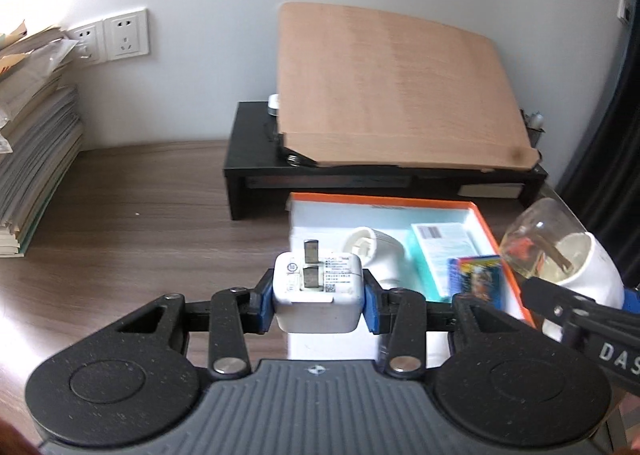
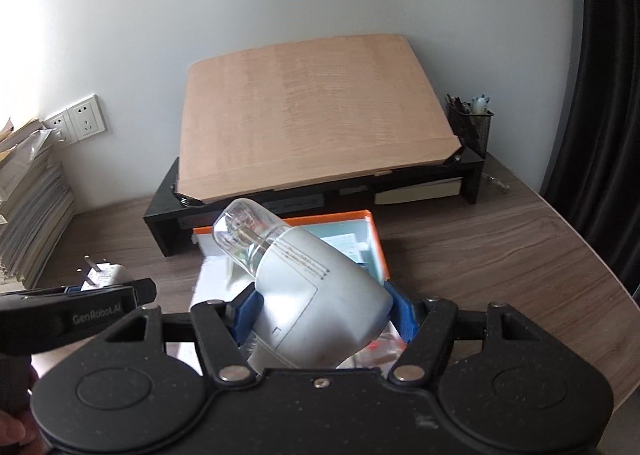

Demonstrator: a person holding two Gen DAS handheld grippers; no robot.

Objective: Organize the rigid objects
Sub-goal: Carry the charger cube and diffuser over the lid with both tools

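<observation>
A wood-grain desk (image 1: 132,195) meets a pale wall with 2 sockets (image 1: 125,35) at 10 o'clock. The left gripper (image 1: 318,301) pinches a white charger (image 1: 318,295); the right gripper (image 2: 322,313) clamps a white bulb-tipped device (image 2: 316,295) above the orange-rimmed box (image 2: 376,243).

Glossy white plastic charger (image 1: 318,295), clear, perhaps glass, bulb (image 2: 244,233), wood-grain desk (image 1: 140,207)

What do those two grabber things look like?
Both look alike. The left gripper and right gripper are speckled black plastic with round discs, silver rivets, hinged link bars and blue pads on the jaws. White lettering runs along their sides. The left one's base is ribbed grey.
</observation>
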